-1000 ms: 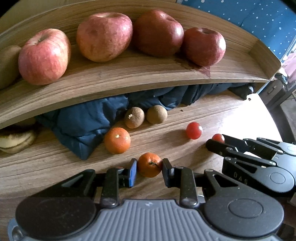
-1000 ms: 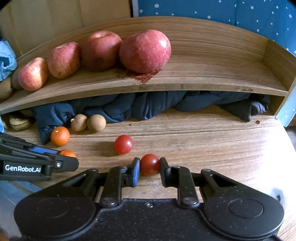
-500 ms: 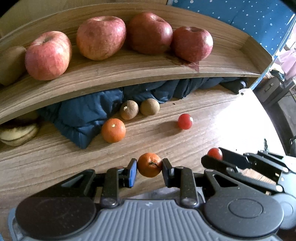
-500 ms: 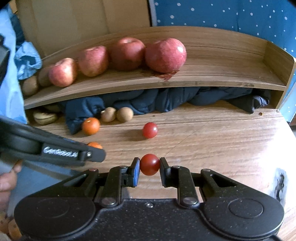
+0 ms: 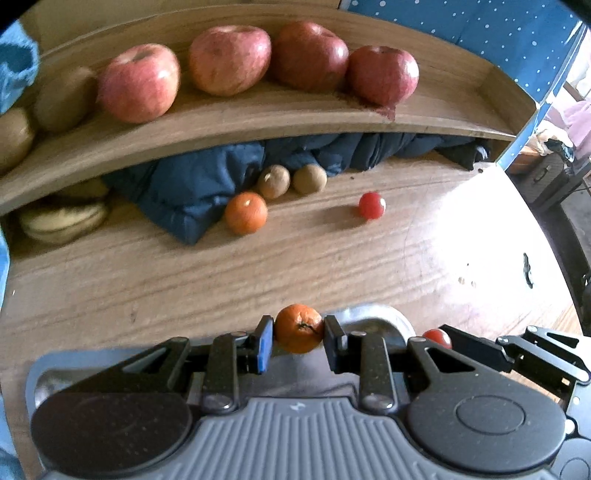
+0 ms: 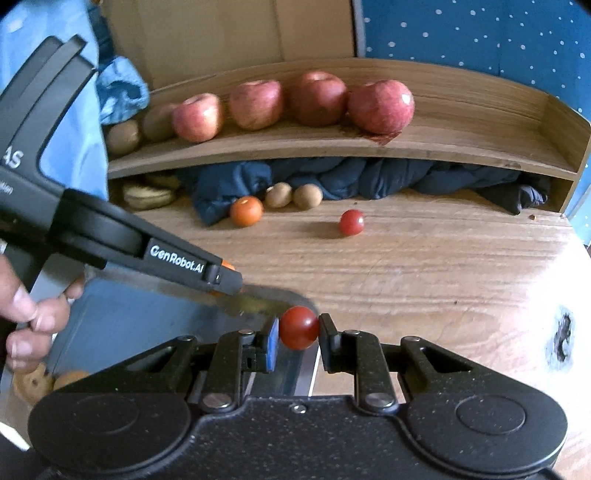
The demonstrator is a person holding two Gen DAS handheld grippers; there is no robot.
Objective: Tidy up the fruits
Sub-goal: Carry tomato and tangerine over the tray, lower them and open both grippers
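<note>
Steadiness matters most now, I judge, since both my grippers carry fruit over a metal tray (image 6: 258,306) at the near edge of the table (image 5: 369,266). My left gripper (image 5: 298,329) is closed snugly on a small orange mandarin (image 5: 298,326), its pads pressed against both sides. My right gripper (image 6: 297,328) pinches a cherry tomato (image 6: 297,327) in the same way, narrow gap, fruit filling it. The tomato's skin looks thin, so I would keep the squeeze light and lower each fruit close to the tray before parting the fingers — a drop could send them rolling. In the right wrist view the left gripper crosses just ahead of me, so I would set the fruits down apart and avoid knocking tool against tool. A hand (image 6: 26,325) grips that left tool at the frame's edge.

Largest in the room is the wooden table, pale and glaring on its right side. On its far side stands a curved wooden shelf (image 5: 258,122) with four red apples (image 5: 229,59) in a row and kiwis (image 5: 62,98) to their left. Under it lies a dark blue cloth (image 5: 192,188). Loose on the table near the cloth are another mandarin (image 5: 245,213), two small brown fruits (image 5: 291,180) and a second cherry tomato (image 5: 372,205) — all well apart from my fingers. Behind hangs a blue dotted curtain (image 6: 480,33).
</note>
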